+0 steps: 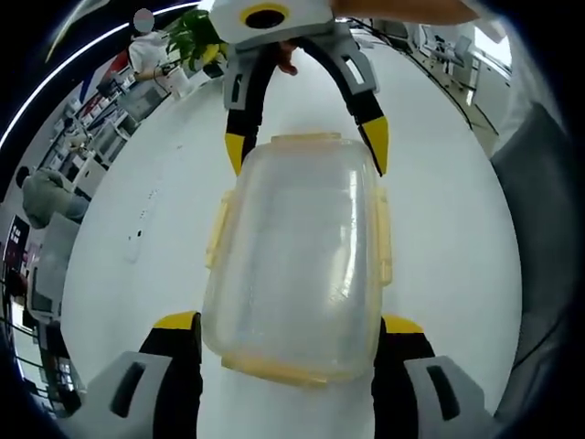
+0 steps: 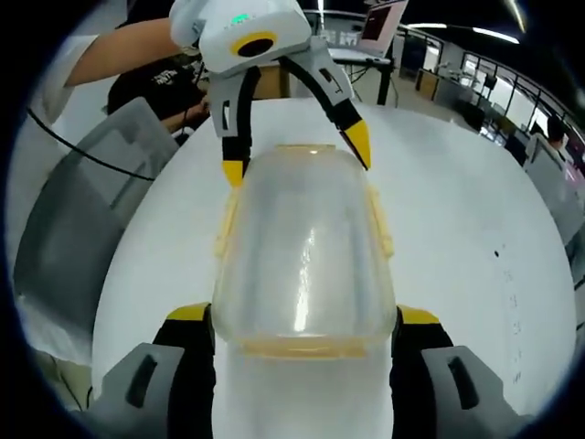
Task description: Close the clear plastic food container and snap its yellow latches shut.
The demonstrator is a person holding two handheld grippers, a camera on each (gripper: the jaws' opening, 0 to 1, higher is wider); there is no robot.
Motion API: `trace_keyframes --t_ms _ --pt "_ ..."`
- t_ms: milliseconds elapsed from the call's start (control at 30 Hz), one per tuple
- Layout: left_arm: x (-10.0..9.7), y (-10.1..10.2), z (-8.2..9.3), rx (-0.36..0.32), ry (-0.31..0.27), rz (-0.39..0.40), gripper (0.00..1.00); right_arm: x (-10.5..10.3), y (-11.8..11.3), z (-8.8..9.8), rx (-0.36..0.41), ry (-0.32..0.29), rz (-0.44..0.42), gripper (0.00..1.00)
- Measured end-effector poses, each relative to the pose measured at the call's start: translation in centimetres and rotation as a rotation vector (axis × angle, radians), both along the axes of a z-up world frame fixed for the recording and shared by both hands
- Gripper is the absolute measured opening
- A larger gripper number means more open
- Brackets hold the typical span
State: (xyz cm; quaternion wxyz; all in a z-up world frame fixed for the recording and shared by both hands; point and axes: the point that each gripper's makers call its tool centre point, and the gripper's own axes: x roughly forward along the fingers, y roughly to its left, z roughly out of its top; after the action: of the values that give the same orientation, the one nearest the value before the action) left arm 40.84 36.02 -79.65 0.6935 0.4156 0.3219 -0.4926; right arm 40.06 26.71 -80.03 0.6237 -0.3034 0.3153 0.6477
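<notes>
Open office behind: desks, monitors, a potted plant (image 1: pixel 195 37), people seated at the far edge. Work surface is a round white table (image 1: pixel 137 238).

Container (image 1: pixel 297 265) sits on the table between the two tongs, which face each other across its long axis. Left gripper (image 1: pixel 291 322) has its jaws spread wide, one on each side of the near end, yellow tips at the corners. Can't tell if they touch the walls; no squeeze visible. Right gripper (image 2: pixel 305 315) does the same at the opposite end. Each shows in the other's view at the far end: right gripper (image 1: pixel 306 146), left gripper (image 2: pixel 294 146), tips at the far corners.

My read: bracketing both ends keeps the box from sliding while latches get pressed.

Container: clear, slightly cloudy plastic, rounded rectangle, lid (image 2: pixel 304 247) already seated on top. Yellow latches on all four sides; the long-side latch (image 1: pixel 385 238) and its opposite stand slightly out from the wall, so likely not snapped yet. End latch (image 2: pixel 306 347) hard to judge.
</notes>
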Motion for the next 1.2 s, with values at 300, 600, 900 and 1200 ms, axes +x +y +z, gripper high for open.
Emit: trace_keyframes --t_ms 300,600,900,1200 --pt "2.0 0.0 0.0 0.002 -0.003 -0.013 0.74 1.6 0.1 -0.2 -0.013 -0.004 -0.014 0.77" --pt "2.2 0.1 0.0 0.014 -0.008 -0.009 0.74 2.0 0.0 -0.3 -0.044 -0.027 -0.006 0.78" --pt "2.6 0.5 2.1 -0.014 -0.043 0.052 0.77 2.7 -0.6 1.2 -0.029 -0.047 -0.105 0.79" --pt "0.9 2.5 4.5 0.000 -0.102 0.090 0.77 1.3 -1.5 3.2 -0.014 -0.076 -0.132 0.79"
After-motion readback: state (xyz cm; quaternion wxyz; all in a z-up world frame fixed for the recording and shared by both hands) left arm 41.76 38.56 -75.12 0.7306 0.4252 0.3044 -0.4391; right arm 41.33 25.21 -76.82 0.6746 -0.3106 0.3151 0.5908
